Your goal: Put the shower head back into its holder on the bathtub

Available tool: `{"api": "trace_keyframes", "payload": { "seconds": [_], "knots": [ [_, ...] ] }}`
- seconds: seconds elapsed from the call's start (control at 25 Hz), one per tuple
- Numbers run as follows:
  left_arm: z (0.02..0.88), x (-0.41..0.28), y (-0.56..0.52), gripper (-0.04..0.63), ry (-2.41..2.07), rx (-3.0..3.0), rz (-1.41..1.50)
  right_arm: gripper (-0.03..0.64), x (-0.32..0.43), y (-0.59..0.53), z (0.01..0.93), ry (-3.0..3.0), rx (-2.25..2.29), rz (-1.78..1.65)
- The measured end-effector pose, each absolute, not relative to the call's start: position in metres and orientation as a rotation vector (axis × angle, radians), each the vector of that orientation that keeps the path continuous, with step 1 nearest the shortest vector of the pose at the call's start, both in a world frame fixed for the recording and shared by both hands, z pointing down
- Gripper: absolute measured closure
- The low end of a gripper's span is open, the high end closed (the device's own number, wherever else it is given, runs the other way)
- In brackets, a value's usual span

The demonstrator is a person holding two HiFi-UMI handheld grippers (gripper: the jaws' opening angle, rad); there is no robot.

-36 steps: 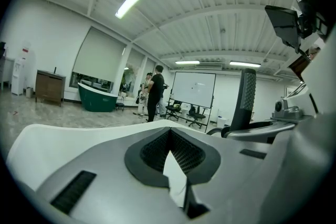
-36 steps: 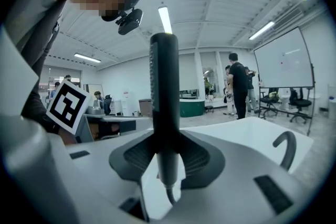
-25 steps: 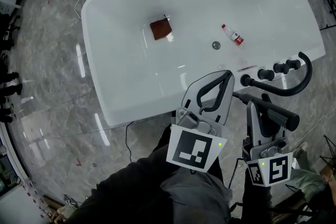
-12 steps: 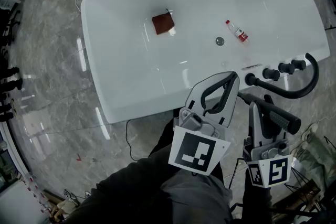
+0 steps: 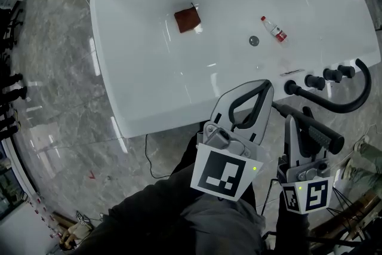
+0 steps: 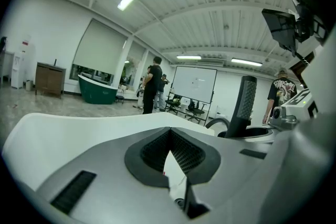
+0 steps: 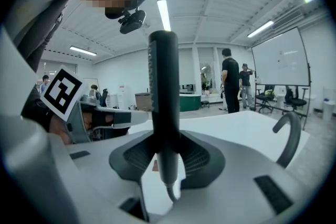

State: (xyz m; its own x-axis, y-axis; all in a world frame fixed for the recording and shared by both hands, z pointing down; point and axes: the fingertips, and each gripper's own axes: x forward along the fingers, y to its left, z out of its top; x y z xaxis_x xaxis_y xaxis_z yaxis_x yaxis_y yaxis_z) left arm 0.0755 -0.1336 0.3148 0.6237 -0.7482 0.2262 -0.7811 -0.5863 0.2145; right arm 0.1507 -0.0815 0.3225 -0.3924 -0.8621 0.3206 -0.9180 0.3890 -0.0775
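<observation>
Both grippers are lowered slightly toward the bathtub point(image 5: 143, 104) rim. The shower head point(image 7: 164, 92) is clamped upright in the right gripper point(image 7: 166, 139), near the faucet point(image 5: 343, 98) and not yet seated. The left gripper point(image 6: 169, 136) is closed on nothing. The handle is best kept vertical while being lowered.

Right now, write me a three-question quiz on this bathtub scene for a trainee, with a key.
1. True or false: the right gripper is shut on the shower head.
2. Pick one: which thing lies in the bathtub close to the drain? A) a mug B) a small bottle C) a folded towel
3. Short answer: what is between the jaws of the left gripper?

Key
1. True.
2. B.
3. Nothing; its jaws are shut and empty.
</observation>
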Motion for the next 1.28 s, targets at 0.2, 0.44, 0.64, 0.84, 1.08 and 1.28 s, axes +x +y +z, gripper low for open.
{"api": "trace_keyframes", "payload": {
  "seconds": [0.2,0.44,0.64,0.84,1.08,1.28],
  "knots": [
    [0.318,0.076,-0.135,0.592,-1.222,2.570,0.173,0.477,0.153,-0.083,0.328,-2.404,1.596,0.366],
    [0.328,0.077,-0.135,0.592,-1.206,2.567,0.193,0.476,0.156,-0.085,0.340,-2.381,1.602,0.360],
    [0.336,0.078,-0.135,0.592,-1.192,2.559,0.203,0.476,0.156,-0.089,0.348,-2.375,1.604,0.359],
    [0.343,0.079,-0.135,0.592,-1.180,2.557,0.207,0.476,0.158,-0.090,0.358,-2.365,1.613,0.356],
    [0.349,0.081,-0.132,0.592,-1.157,2.553,0.215,0.476,0.158,-0.091,0.366,-2.353,1.615,0.358],
    [0.356,0.080,-0.130,0.592,-1.149,2.550,0.222,0.476,0.159,-0.091,0.376,-2.342,1.623,0.359]
  ]
}}
